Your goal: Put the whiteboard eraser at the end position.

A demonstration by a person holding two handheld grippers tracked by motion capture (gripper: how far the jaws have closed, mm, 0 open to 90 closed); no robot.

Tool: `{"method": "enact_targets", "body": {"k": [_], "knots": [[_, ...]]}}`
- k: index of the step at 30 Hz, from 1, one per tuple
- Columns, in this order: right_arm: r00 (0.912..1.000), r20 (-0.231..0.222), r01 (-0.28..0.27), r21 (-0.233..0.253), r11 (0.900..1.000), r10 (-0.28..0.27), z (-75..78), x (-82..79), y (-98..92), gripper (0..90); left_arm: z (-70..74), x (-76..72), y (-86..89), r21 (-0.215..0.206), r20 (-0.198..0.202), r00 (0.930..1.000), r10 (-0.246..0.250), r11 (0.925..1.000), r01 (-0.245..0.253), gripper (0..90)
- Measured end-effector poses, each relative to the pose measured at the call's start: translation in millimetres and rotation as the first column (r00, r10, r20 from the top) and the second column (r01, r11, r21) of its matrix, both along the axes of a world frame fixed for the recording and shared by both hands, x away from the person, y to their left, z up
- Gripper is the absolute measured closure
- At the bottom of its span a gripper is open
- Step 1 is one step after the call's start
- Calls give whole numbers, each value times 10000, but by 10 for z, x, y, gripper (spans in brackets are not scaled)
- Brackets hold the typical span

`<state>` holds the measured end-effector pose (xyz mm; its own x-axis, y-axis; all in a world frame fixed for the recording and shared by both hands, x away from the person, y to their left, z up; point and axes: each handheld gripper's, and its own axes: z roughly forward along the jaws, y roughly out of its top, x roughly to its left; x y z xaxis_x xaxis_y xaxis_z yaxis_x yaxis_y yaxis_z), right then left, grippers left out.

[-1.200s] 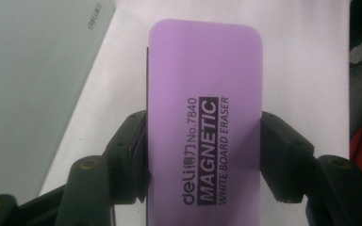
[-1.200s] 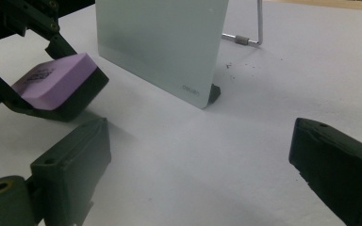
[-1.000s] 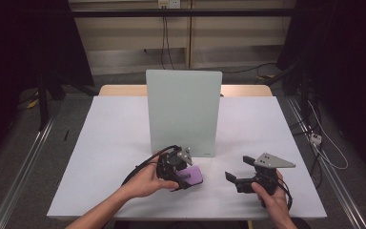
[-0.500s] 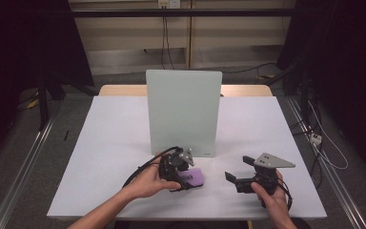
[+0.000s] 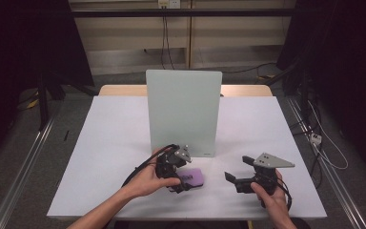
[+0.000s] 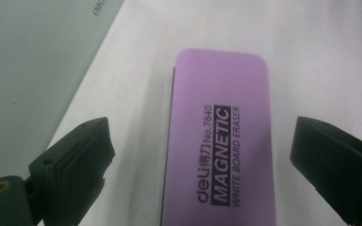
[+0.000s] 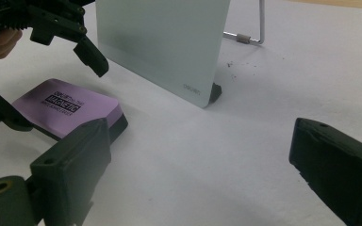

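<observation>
A purple magnetic whiteboard eraser (image 5: 193,177) (image 6: 219,141) (image 7: 68,107) lies flat on the white table, just in front of an upright pale green board (image 5: 183,112) (image 7: 162,44). My left gripper (image 5: 180,177) (image 6: 200,160) is open, its jaws straddling the eraser on either side without touching it. My right gripper (image 5: 232,179) (image 7: 202,160) is open near the table's front right, jaws pointing left toward the eraser with nothing between them. In the right gripper view the left gripper (image 7: 47,70) hovers over the eraser.
The board stands on a wire foot (image 7: 250,37) and a small black base (image 7: 214,92). White table (image 5: 114,143) has open surface to the left and right of the board. Dark floor, rails and cables (image 5: 314,138) surround it.
The left gripper has shifted slightly over the eraser; the right gripper has held still.
</observation>
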<state>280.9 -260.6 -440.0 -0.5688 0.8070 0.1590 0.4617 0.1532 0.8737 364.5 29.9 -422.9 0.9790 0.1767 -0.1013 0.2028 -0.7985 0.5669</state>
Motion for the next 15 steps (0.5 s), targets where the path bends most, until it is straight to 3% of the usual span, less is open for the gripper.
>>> {"method": "enact_targets", "body": {"k": [4, 7, 10, 15], "knots": [[10000, 2, 30, 9, 10000, -30, 1, -1, -1, 59, 81, 18, 62, -440, 254, 9985, 477, 9979, -465, 64], [10000, 1, 38, 0, 10000, -38, 1, -2, 0, 59, 127, 44, 120, -975, 219, 9958, 886, 9915, -861, 63], [10000, -15, 69, -5, 10000, -69, 0, 0, -3, 58, 165, 56, 171, -1096, 416, 9933, 1075, 9887, -1024, 65], [10000, -9, 88, -29, 10000, -88, -1, 1, -4, 58, 228, 68, 268, -1856, 593, 9804, 1877, 9671, -1740, 65]]}}
